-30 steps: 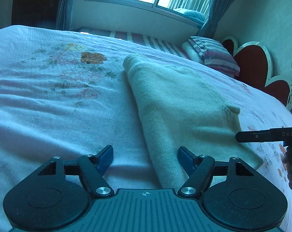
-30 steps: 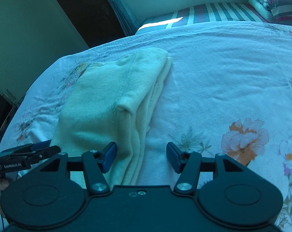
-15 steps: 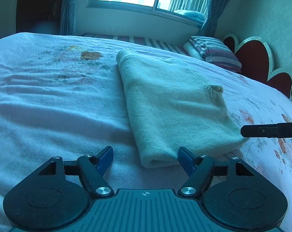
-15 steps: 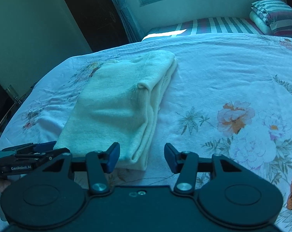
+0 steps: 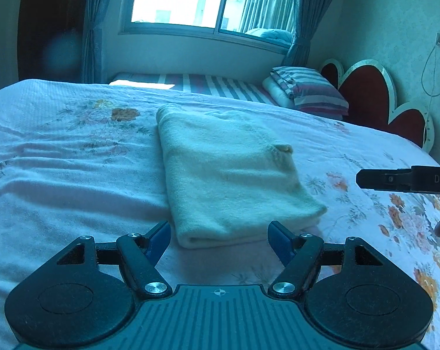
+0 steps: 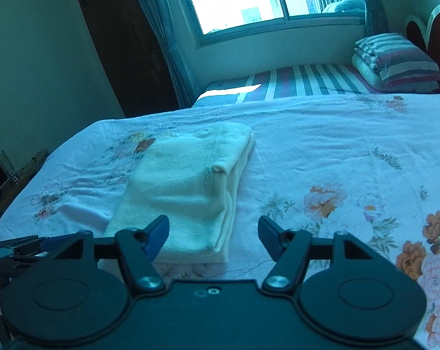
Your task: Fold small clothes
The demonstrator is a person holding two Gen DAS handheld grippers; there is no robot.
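Both claws farther back — garment (image 5: 231,175) free

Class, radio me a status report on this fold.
Left gripper open, empty. Right gripper opening, empty. Garment folded on bed. Nothing in the way.

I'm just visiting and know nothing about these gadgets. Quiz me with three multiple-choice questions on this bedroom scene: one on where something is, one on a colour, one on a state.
1. Where does the striped pillow lie?
A. by the heart-shaped headboard
B. on the folded garment
C. on the floor

2. What colour is the folded garment?
A. red
B. pale cream
C. black

3. How is the garment now?
A. spread out flat
B. folded, free of both grippers
C. hanging from a gripper

Answers:
1. A: the striped pillow sits next to the headboard.
2. B: the folded garment looks pale cream.
3. B: it rests in layers on the bedspread, with the left gripper and right gripper empty; the right fingers are opening.
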